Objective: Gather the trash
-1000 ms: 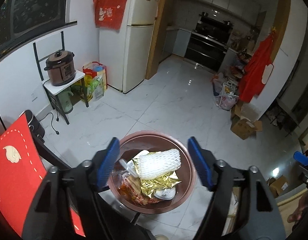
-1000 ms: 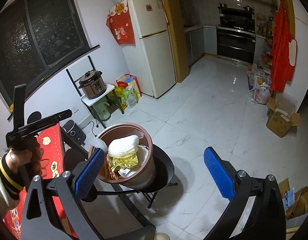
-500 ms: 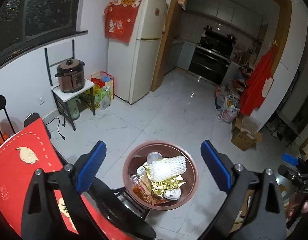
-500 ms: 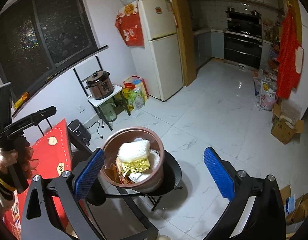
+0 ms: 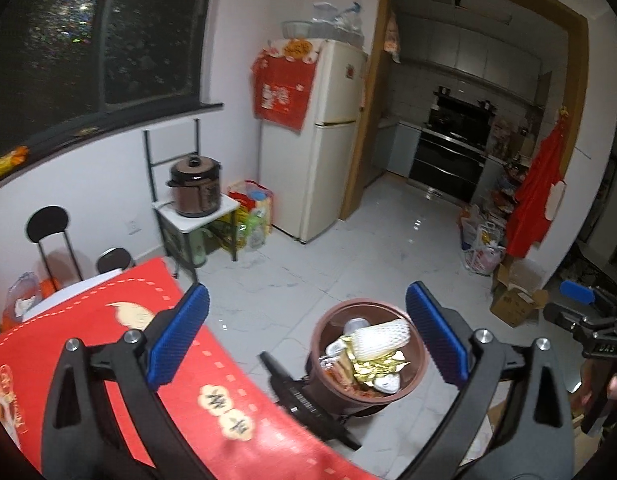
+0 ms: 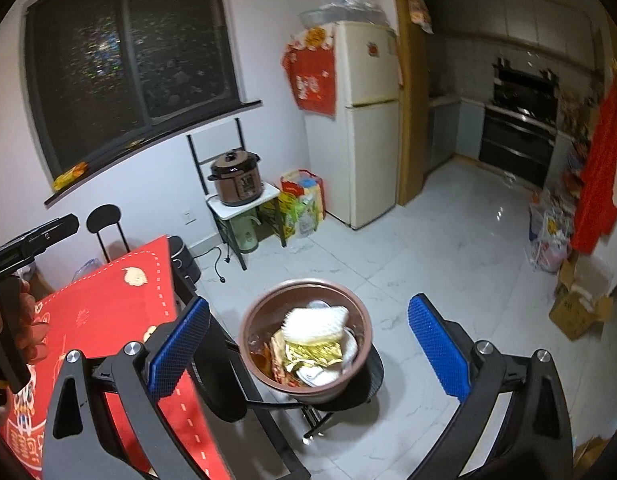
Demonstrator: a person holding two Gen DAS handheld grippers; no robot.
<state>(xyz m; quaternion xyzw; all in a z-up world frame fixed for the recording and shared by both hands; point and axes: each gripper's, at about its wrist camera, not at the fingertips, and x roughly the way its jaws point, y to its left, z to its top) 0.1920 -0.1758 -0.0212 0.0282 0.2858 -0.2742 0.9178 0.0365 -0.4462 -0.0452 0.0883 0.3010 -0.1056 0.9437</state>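
Observation:
A brown round bin [image 5: 408, 390] [image 6: 264, 312] stands on the seat of a black chair [image 6: 372, 384]. Inside lie a white foam net sleeve [image 5: 382, 334] [image 6: 314, 320], crumpled gold foil [image 5: 378, 368] [image 6: 314, 354] and other wrappers. My left gripper [image 5: 306, 338] hangs open above and to the left of the bin, nothing between its blue pads [image 5: 176, 334]. In the right wrist view my right gripper [image 6: 308, 346] is open too, wide apart around the bin from above, touching nothing. Its tip also shows at the right edge of the left wrist view as the right gripper [image 5: 578, 294].
A table with a red cloth [image 5: 124, 344] [image 6: 104, 300] is at lower left. Beyond: a brown cooker [image 5: 196, 186] on a small stand, a white fridge [image 5: 328, 140], bags by it, cardboard boxes [image 5: 516, 304] at right, and white tiled floor [image 6: 448, 248] towards the kitchen.
Both grippers have drawn up and back from the bin, which now looks smaller. The left jaws spread wider and shifted left over the red cloth. The trash stays in the bin.

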